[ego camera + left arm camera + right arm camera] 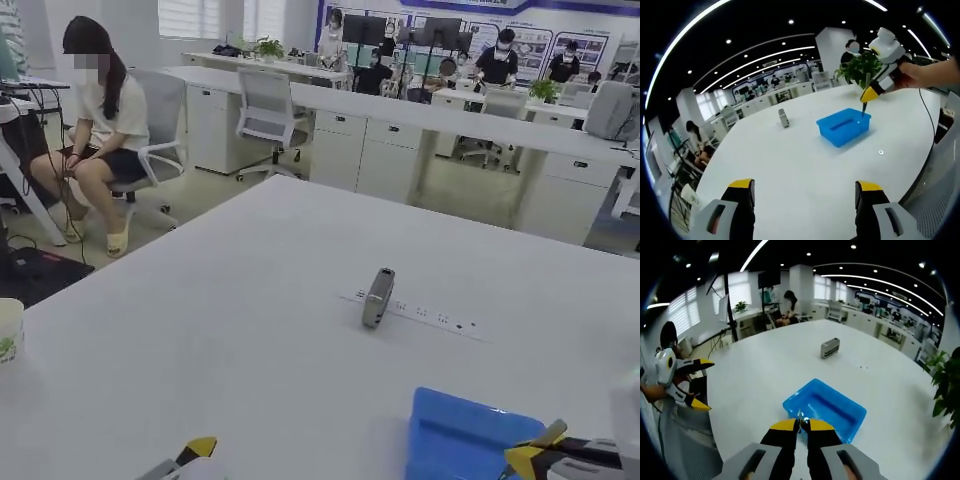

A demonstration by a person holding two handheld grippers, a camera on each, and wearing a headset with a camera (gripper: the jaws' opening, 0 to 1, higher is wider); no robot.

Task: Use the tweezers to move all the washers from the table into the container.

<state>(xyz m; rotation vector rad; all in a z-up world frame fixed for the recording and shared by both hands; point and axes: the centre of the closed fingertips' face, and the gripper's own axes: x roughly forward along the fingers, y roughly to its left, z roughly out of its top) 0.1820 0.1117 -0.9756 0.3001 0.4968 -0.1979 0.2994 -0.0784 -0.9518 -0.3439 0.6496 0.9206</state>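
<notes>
While the head view is showing a busy office, the blue container is sitting on the white worktop. In the left gripper view, the left gripper is gaping wide and holding nothing, and one washer is lying beside the container. In the right gripper view, the right gripper is pinching the tweezers over the container. I think going down slowly onto that washer is the best way.

Bright even light from ceiling strips, soft faint shadows, slightly blurred head view, strong fisheye bending at edges
</notes>
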